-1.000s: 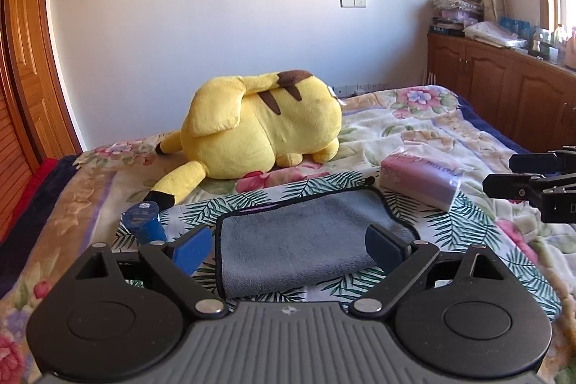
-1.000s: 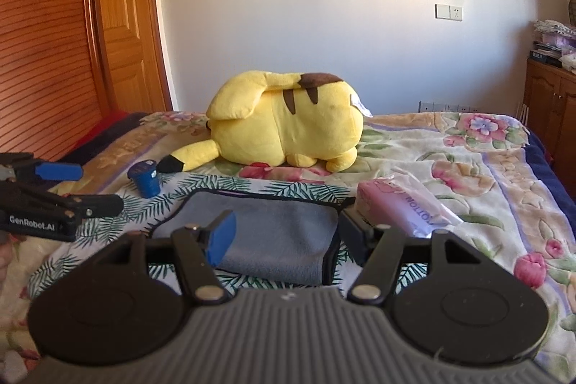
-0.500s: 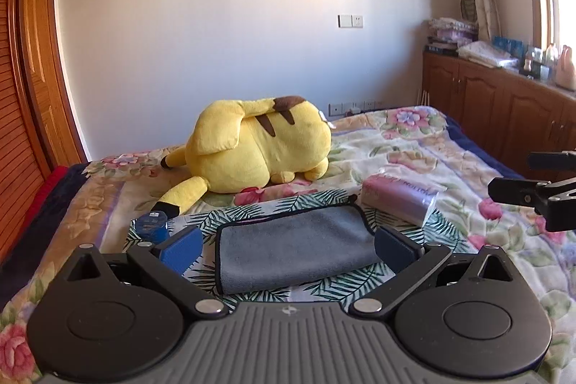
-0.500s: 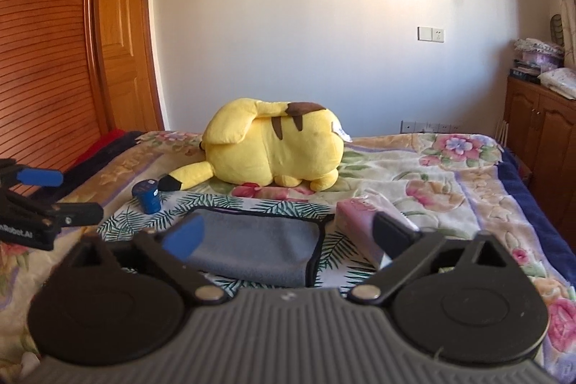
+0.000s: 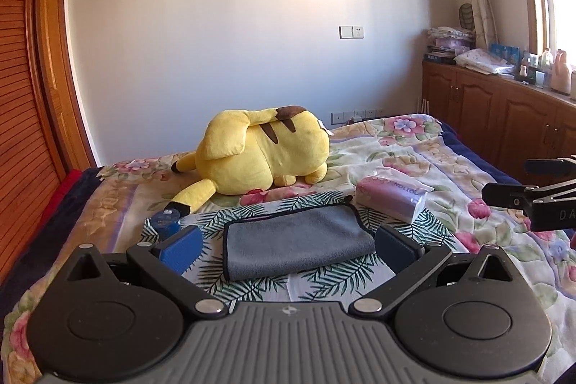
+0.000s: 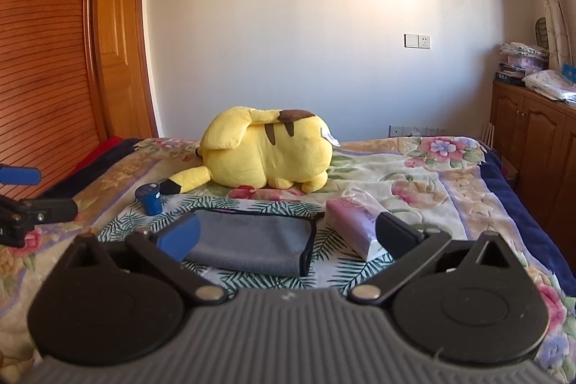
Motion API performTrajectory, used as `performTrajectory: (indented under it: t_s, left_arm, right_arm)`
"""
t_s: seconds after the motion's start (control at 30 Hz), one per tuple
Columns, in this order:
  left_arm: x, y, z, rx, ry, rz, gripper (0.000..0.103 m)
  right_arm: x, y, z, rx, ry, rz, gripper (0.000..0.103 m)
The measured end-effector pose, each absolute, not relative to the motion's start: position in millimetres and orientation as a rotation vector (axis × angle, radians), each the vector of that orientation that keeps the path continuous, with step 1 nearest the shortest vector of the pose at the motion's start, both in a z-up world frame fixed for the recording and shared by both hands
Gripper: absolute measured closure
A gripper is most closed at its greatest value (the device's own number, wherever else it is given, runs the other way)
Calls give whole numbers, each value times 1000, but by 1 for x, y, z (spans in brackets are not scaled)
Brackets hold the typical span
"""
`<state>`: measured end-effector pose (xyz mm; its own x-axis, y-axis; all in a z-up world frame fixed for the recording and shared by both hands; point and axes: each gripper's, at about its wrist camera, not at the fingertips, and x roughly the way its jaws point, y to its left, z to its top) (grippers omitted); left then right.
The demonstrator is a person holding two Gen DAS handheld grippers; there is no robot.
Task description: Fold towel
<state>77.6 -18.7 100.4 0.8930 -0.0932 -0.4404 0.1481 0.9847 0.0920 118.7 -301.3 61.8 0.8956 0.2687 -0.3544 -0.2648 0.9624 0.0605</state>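
Above the near bed edge, your left gripper (image 5: 288, 245) and right gripper (image 6: 286, 236) both hang spread and empty. The towel (image 5: 297, 240) lies folded on the bed (image 5: 450, 161), just ahead. If you fold again, pinch its near corners together and lift evenly. Tissues (image 5: 390, 198) crowd its right edge; the jar (image 5: 165, 222) sits left; the plush (image 5: 262, 150) blocks beyond.
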Motion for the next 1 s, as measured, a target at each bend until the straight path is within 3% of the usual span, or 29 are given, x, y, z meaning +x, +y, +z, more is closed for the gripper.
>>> performTrajectory:
  t_s: [1.0]
  left_arm:
    - [14, -6, 25, 101, 505, -93, 16]
  right_arm:
    - [60, -301, 13, 49, 433, 271, 0]
